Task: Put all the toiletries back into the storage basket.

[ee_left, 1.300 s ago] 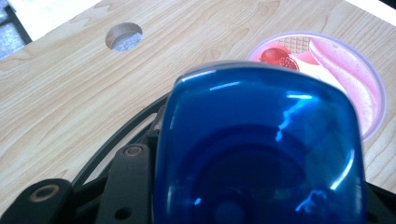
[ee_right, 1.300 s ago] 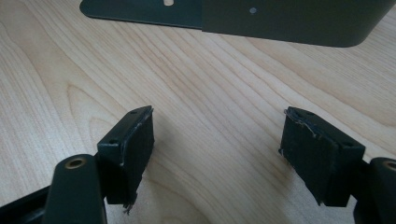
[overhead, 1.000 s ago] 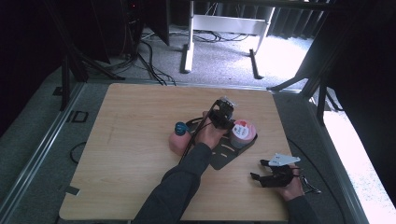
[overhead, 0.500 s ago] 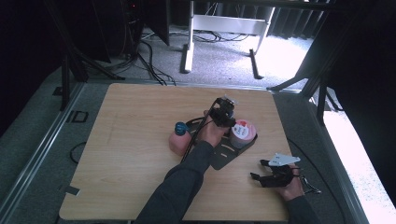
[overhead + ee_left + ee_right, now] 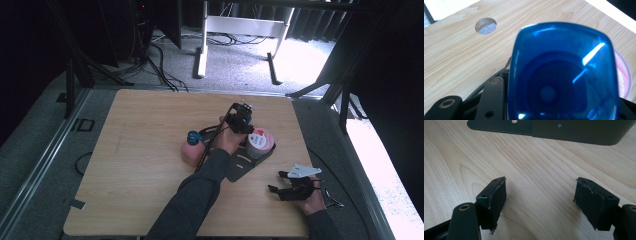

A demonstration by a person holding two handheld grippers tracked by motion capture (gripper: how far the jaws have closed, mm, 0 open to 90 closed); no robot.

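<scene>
- My left gripper (image 5: pixel 243 116) is clamped on a blue translucent cup (image 5: pixel 562 72), held up just above the dark metal tray (image 5: pixel 240 167); placing it remains, I judge.
- The cup looks empty inside.
- A pink-lidded tub (image 5: pixel 259 142) stands on the tray; a pink bottle with a blue cap (image 5: pixel 191 148) stands just beside the tray.
- My right gripper (image 5: pixel 540 202) rests on the tabletop (image 5: pixel 140 150) near the tray, jaws apart, empty.

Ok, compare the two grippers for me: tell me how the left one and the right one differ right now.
The left gripper is closed on a blue translucent cup; the right gripper stands open with bare wood between its pads. The left one is over the black stand beside the pink-lidded tub, while the right one sits apart near the table's near right corner. Both are black, hand-held and two-jawed.
</scene>
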